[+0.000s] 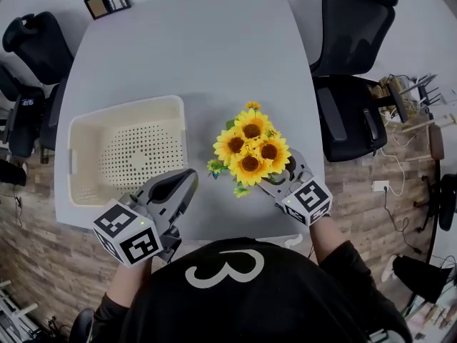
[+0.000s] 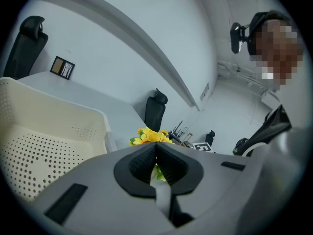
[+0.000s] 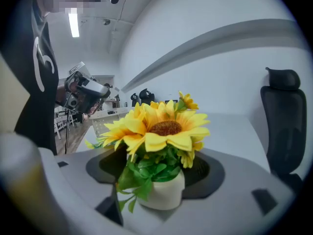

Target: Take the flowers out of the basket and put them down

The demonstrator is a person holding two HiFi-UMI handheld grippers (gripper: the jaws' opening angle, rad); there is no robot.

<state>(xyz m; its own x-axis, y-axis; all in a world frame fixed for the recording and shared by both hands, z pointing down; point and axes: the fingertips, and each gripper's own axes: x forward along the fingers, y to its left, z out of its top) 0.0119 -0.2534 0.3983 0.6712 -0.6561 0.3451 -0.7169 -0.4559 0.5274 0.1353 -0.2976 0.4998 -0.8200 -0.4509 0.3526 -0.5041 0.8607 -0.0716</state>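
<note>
A bunch of yellow sunflowers (image 1: 251, 148) in a small white pot (image 3: 161, 192) stands upright on the grey table (image 1: 200, 48), to the right of the cream perforated basket (image 1: 125, 109). My right gripper (image 1: 277, 174) reaches in from the near right and straddles the pot. Its jaws are open, with the pads standing off the pot's sides. The blooms (image 3: 164, 129) hide the pot in the head view. My left gripper (image 1: 187, 181) hovers at the basket's near right corner, shut and holding nothing. The left gripper view shows the basket (image 2: 49, 131) with nothing in it and the flowers (image 2: 149, 136) beyond the jaw tips.
A small framed picture (image 1: 107, 1) lies at the table's far left corner. Black office chairs stand to the right (image 1: 357, 20) and left (image 1: 36, 41) of the table. The table's near edge runs just below both grippers. Cables and clutter lie on the floor at the right.
</note>
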